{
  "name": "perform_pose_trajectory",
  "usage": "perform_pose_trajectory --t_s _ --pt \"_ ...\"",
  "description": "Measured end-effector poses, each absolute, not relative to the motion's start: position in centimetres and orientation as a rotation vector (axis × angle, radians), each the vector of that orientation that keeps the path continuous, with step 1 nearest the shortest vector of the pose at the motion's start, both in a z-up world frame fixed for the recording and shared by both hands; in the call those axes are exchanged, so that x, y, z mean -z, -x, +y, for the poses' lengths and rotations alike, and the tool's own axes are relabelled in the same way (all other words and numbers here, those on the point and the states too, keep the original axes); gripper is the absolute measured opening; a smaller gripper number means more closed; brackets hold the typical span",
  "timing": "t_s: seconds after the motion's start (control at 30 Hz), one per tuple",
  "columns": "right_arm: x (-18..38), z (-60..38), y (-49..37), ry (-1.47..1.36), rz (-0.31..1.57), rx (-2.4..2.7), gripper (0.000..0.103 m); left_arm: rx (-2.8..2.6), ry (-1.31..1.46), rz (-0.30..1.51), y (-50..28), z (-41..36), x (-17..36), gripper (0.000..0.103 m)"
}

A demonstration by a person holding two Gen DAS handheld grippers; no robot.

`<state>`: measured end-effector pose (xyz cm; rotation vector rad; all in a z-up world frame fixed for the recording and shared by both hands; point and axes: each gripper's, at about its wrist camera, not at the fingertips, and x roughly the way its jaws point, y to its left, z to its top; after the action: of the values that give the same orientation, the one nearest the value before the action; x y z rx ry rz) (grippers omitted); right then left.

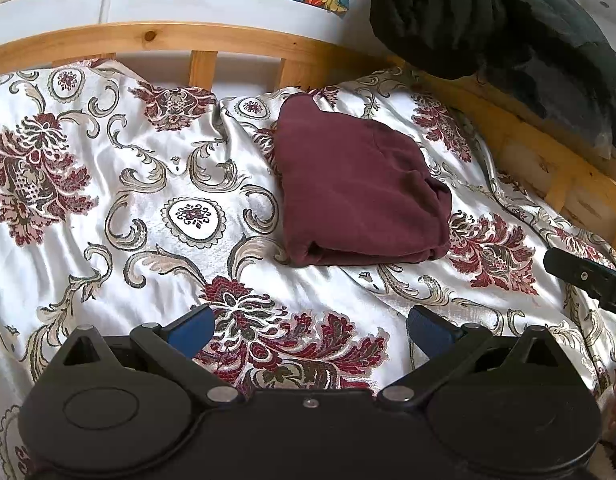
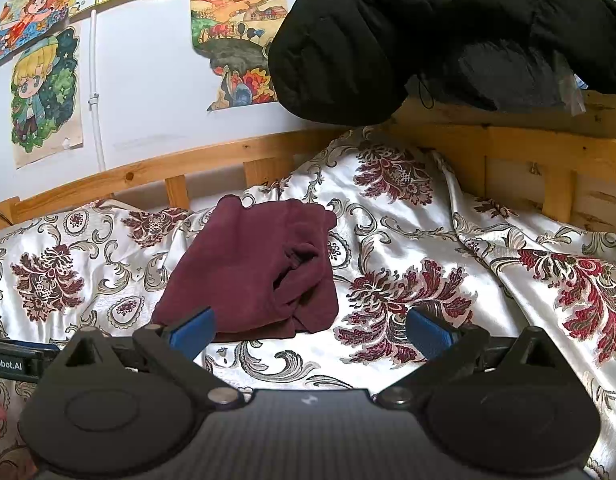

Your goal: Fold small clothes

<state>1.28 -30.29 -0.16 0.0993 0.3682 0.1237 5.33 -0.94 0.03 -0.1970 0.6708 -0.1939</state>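
maroon garment folded | both tongs spread, empty | underside hidden

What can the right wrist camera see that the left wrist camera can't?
Only the right wrist view shows the cartoon drawing of a yellow-haired child on the wall and the landscape drawing whole.

Only the left wrist view shows the right gripper from outside, poking in at the edge, and a wide stretch of bedspread left of the cloth.

Both show the folded maroon cloth lying on the flowered bedspread, the wooden bed rail, and the black jacket. The left gripper and right gripper each have open jaws, holding nothing.
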Motion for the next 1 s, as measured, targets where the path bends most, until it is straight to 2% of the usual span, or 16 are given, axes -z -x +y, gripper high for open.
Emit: perform_pose_trajectory --t_s 0.17,0.47,1.0 --pt "0.1 -30.3 -1.3 -0.100 0.369 -0.124 0.103 0.160 0.161 0.671 -5.4 -1.3 -0.4 0.102" --pt "0.3 -30.3 -1.3 -0.105 0.375 -0.120 0.103 -0.030 -0.090 0.646 -5.0 -3.0 -0.9 0.102" --pt "0.1 -30.3 -1.6 -0.116 0.399 -0.116 0.103 -0.011 -0.086 0.642 -4.9 -2.8 -1.1 0.102"
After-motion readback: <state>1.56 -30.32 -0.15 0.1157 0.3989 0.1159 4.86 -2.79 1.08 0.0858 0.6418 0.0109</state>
